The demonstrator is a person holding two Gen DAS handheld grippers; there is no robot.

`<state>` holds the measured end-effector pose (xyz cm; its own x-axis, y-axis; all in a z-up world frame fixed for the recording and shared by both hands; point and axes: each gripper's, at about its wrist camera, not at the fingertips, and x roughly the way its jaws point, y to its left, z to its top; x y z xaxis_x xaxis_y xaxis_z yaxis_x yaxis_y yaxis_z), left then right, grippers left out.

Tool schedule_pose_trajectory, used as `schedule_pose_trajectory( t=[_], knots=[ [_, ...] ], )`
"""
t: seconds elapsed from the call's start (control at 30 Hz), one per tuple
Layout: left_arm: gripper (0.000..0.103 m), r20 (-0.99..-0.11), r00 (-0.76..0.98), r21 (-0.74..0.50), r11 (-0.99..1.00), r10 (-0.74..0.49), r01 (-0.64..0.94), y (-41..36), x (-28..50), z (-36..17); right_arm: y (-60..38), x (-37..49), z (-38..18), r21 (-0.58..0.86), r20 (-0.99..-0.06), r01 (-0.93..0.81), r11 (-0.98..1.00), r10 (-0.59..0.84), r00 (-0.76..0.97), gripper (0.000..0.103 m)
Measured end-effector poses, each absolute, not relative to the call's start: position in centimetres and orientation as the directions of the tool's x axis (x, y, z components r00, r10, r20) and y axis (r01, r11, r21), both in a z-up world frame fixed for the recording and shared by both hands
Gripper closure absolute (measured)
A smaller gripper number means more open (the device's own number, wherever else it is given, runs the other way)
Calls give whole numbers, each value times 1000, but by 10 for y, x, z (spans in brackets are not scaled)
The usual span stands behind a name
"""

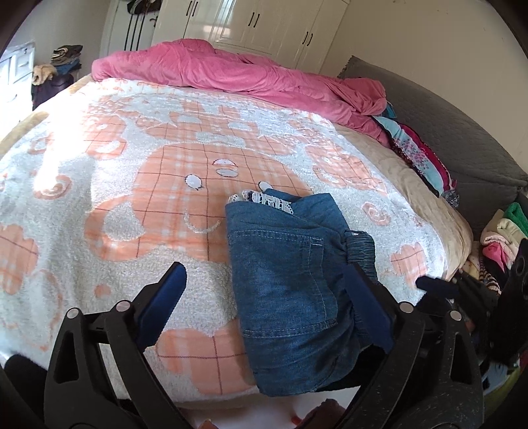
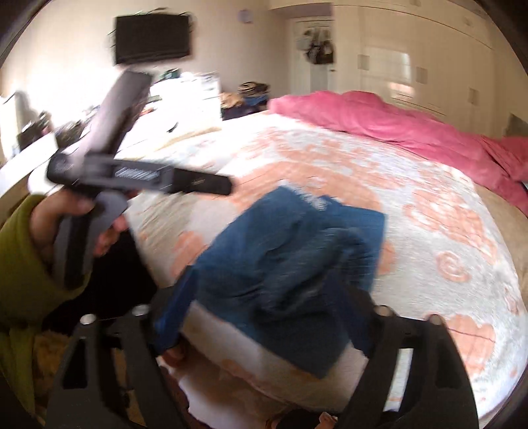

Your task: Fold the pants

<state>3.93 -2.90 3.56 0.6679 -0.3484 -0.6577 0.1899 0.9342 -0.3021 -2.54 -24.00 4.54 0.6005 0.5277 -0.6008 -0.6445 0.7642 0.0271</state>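
We see a bedroom with white wardrobes (image 1: 264, 29) behind a wide bed (image 1: 429, 184). A peach-and-white blanket (image 1: 115, 184) covers it, a pink duvet (image 1: 214, 69) heaped at its far edge. The folded denim pants (image 1: 290, 283) lie on the blanket near us. Our left tool (image 1: 267, 303) and right tool (image 2: 264, 316) both gape wide, gripping nothing.
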Motion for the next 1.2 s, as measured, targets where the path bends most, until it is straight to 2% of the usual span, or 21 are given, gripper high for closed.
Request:
schedule_pose_trajectory(
  t=[0.17, 0.27, 0.63, 0.83, 1.0, 1.13, 1.2],
  knots=[
    [10, -666, 666, -293, 939, -337, 182, -29, 42, 33, -256, -9, 43, 23, -602, -572, 820, 468, 647, 22],
    [10, -676, 659, -289, 941, -330, 175, -29, 44, 28, -263, 2, 41, 32, -611, -531, 847, 437, 660, 13],
    [10, -715, 623, -276, 947, -317, 165, -36, 57, 4, -278, 41, 12, 132, -705, -426, 895, 387, 595, 13],
    [10, -736, 598, -278, 947, -319, 162, -42, 65, -11, -278, 56, -2, 215, -734, -411, 886, 424, 530, 15],
    [10, -744, 579, -291, 942, -333, 168, -47, 71, -24, -280, 66, -14, 316, -734, -412, 855, 495, 464, 23],
    [23, -739, 566, -325, 929, -365, 175, -52, 77, -34, -281, 69, -18, 342, -727, -418, 842, 519, 450, 23],
    [31, -736, 566, -330, 927, -372, 180, -56, 79, -35, -281, 70, -20, 360, -719, -427, 830, 538, 441, 29]
  ],
)
